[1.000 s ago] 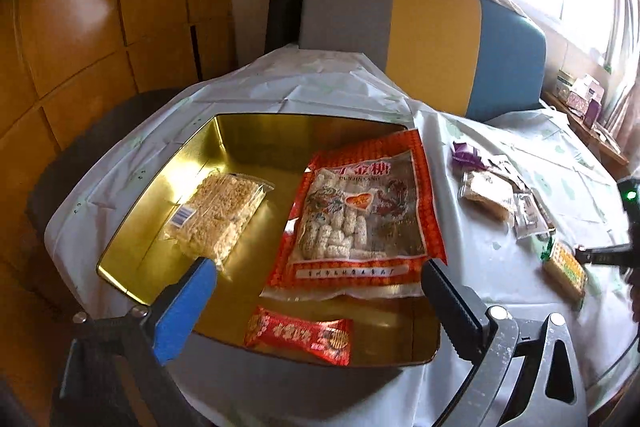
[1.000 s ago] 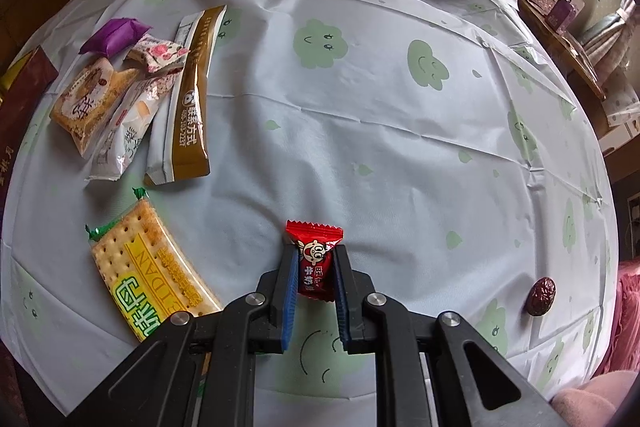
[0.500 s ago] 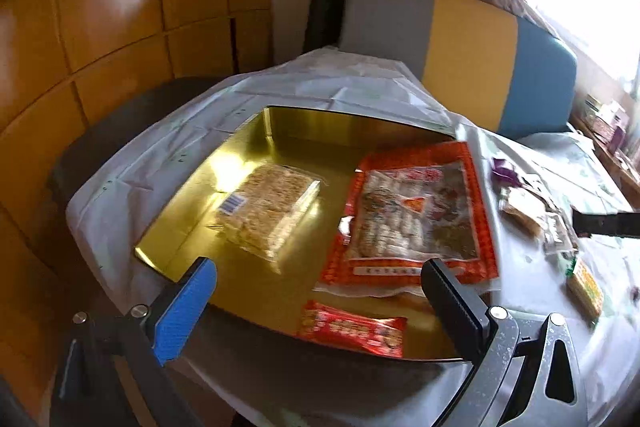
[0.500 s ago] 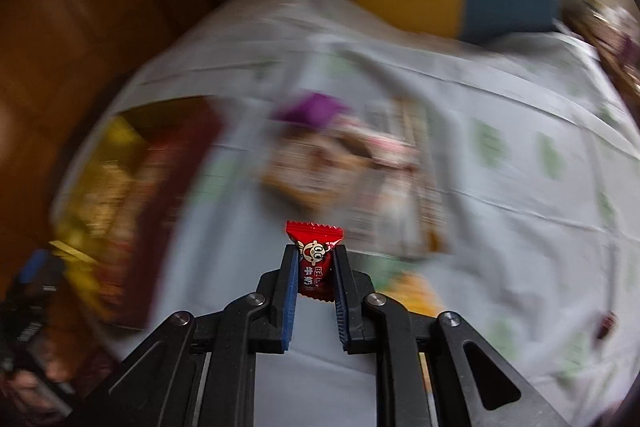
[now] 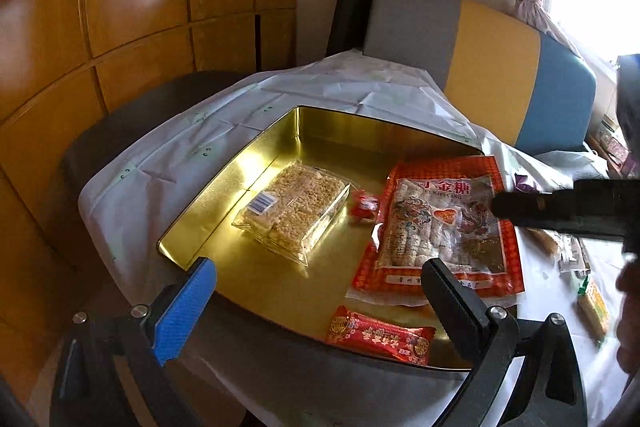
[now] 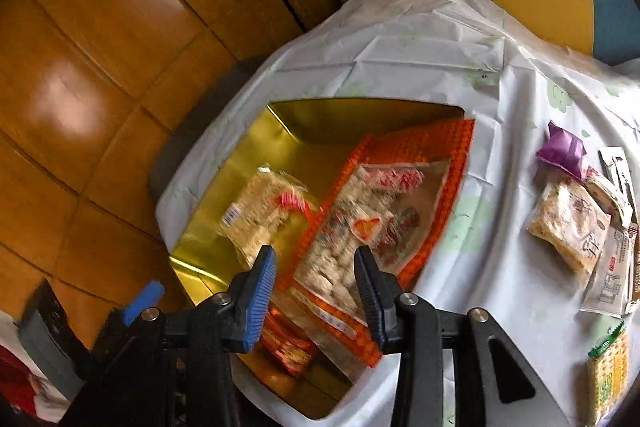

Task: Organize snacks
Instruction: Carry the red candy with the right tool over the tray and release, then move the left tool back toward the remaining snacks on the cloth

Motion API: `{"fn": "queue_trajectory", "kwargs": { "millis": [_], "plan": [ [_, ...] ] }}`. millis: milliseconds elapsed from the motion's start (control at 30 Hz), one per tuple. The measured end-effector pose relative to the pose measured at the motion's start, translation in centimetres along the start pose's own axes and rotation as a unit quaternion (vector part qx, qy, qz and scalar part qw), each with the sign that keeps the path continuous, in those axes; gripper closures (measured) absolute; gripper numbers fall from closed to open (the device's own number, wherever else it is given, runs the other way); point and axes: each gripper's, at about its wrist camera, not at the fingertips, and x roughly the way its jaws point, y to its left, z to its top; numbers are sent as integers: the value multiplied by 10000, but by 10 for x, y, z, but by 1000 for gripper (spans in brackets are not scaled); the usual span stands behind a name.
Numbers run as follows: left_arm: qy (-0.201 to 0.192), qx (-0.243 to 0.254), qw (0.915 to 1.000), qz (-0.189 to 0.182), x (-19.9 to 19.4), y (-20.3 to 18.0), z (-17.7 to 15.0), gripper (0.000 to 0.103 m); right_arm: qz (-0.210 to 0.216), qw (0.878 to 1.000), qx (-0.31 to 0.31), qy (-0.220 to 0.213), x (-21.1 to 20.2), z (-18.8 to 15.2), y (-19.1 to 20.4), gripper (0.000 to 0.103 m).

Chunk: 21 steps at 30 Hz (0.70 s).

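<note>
Resting spot of the candy: the small red foil-wrapped candy (image 5: 363,207) lies on the floor of the shallow gold metal tin (image 5: 280,279), in the gap between the clear pack of puffed-rice bars (image 5: 292,211) and the big orange-bordered bag of pale sweets (image 5: 440,227). Nothing is touching it.
Right tongs: right gripper (image 6: 315,253) hangs over the near part of the tin with its jaws wide apart and nothing between them.
Left tongs: left gripper (image 5: 316,269) is spread just as wide and also empty, parked at the tin's near rim at the bottom of its frame.
Also in the tin: a long red flowery wrapper (image 5: 380,335) at the near edge, lying crosswise.
Not yet tidied: out on the white plastic tablecloth (image 6: 400,39), at the right edge of the right wrist frame, sit a purple wrapped sweet (image 6: 562,149), a beige crinkly packet (image 6: 570,227), a white sachet (image 6: 612,267) and, in the lower right corner, a green-and-yellow cracker pack (image 6: 606,367).
The relation that matters: that whole pile lies off to the right of the right tongs, well apart from the tin, so I reckon the right hand is the nearer one by a lot.
Long axes: the beige packet runs diagonally, upper left to lower right; the cracker pack runs roughly up-down in the frame, so the tongs would want to close across its narrow width.
Where we are, imo: candy step looks done, several snacks to go.
</note>
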Motion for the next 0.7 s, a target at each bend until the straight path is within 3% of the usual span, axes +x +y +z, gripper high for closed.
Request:
{"fn": "queue_trajectory", "kwargs": {
  "millis": [300,433,700],
  "plan": [
    [-86,255,9996,-53,-6,-12,-3,0,-764,9970,10,-77,-23,-35,-36,62],
    [-151,386,9991,-99,-12,-21,-5,0,-1174,9928,147,-194,-51,-49,-70,62],
    [-117,526,9966,-616,-23,-39,-6,0,-1971,9771,724,-355,-107,-64,-144,62]
  ]
}}
